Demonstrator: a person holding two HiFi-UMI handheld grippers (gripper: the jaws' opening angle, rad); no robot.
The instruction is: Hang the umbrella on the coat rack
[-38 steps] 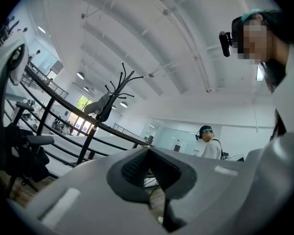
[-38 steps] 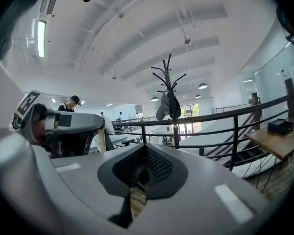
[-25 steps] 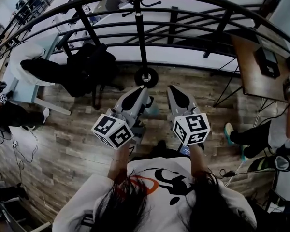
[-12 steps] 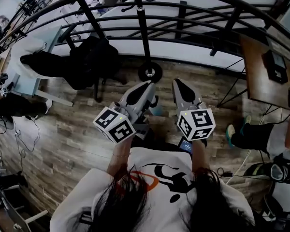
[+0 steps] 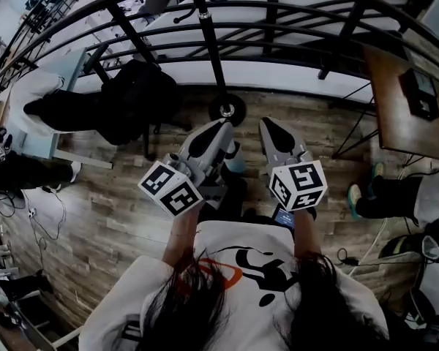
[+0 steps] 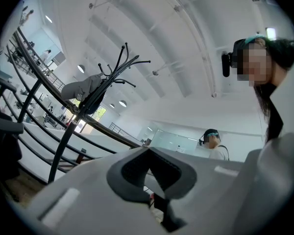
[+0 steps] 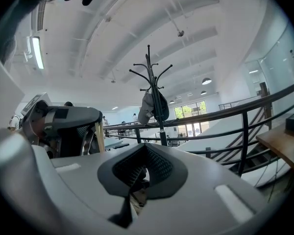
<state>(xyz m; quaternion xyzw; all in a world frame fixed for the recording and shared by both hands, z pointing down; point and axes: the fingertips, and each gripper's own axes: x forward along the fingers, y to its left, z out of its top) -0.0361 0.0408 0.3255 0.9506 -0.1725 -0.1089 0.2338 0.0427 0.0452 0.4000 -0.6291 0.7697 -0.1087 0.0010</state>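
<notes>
Nylon cloth wrapped round a short stiff shaft is what the umbrella (image 7: 160, 106) looks to be. It is a dark folded bundle that appears to hang already from the coat rack (image 7: 161, 131), pressed against the pole just under the hooks. It touches a grey garment (image 7: 145, 110) that hangs on the side toward the left gripper. The bundle is ahead of and above both pairs of jaws, well apart from them, and the black railing (image 5: 278, 9) runs beyond the rack. I judge the umbrella light, soft and a little slippery on the outside, and firm only along its core. It should not be fragile unless a rib gets bent. The sound place to take hold would be the handle end or the firm middle of the bundle, squeezing across the shaft and leaving any loop free for a hook. Its long axis runs along the pole, so it hangs upright, as the right gripper view shows. Which end is the handle is too small to tell. The left gripper (image 5: 224, 125) and the right gripper (image 5: 266, 122) are both clenched on nothing, pads together. They are held side by side and point toward the rack.
</notes>
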